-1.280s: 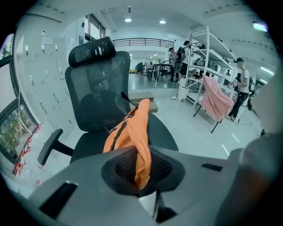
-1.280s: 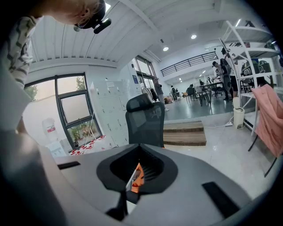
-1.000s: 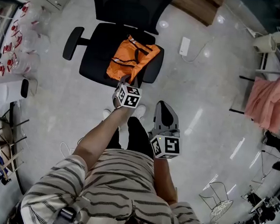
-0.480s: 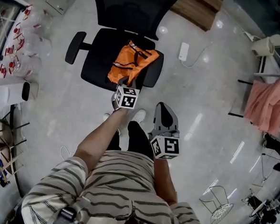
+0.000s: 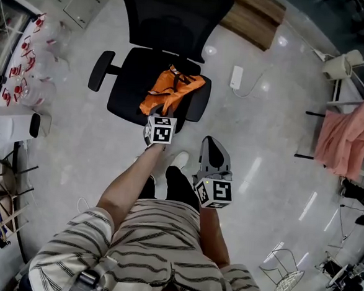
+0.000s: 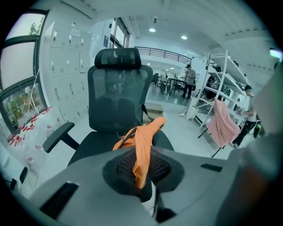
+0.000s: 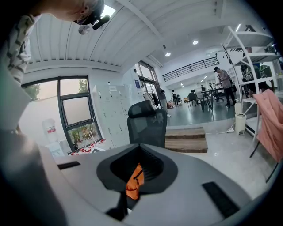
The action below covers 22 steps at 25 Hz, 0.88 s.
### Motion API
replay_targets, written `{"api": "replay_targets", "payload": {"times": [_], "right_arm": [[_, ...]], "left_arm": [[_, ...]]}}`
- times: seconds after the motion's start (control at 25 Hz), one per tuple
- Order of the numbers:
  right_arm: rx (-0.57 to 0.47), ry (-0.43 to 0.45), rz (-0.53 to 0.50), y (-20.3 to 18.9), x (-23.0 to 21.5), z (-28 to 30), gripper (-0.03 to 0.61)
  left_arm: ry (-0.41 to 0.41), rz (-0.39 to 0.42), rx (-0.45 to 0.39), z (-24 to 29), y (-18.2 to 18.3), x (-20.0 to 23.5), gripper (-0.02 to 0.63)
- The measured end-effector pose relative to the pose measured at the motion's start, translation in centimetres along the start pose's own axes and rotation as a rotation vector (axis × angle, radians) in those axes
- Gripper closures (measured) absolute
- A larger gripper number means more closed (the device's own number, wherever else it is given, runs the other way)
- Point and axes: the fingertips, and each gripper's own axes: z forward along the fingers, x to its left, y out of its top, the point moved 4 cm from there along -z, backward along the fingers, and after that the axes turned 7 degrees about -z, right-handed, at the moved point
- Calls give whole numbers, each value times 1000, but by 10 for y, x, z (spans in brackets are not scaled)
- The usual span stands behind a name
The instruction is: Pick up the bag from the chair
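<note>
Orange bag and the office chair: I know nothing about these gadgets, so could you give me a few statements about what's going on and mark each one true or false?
1. The left gripper is clamped on the orange bag's fabric. True.
2. The bag lies on the floor. False: it is over the black chair's seat.
3. The right gripper grips the bag too. False: it hangs short of the chair, near the person's leg, off the bag.
4. A pink cloth hangs on a rack at the head view's right. True.
</note>
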Motion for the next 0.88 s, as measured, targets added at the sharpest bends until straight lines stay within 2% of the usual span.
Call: {"api": "replay_targets", "payload": {"times": [0.36,0.68,0.88], "right_arm": [[-30,0,-15,13,7,-2,560],[-47,0,-39,21,19,-6,561],[-56,-7,-49,27,27,-9,560]], "left_arm": [[-9,-59,-59,-21,22,10,584],[-42,-40,-77,-40,30,8,584],[-65,-58,-91,-56,38,8,584]]}}
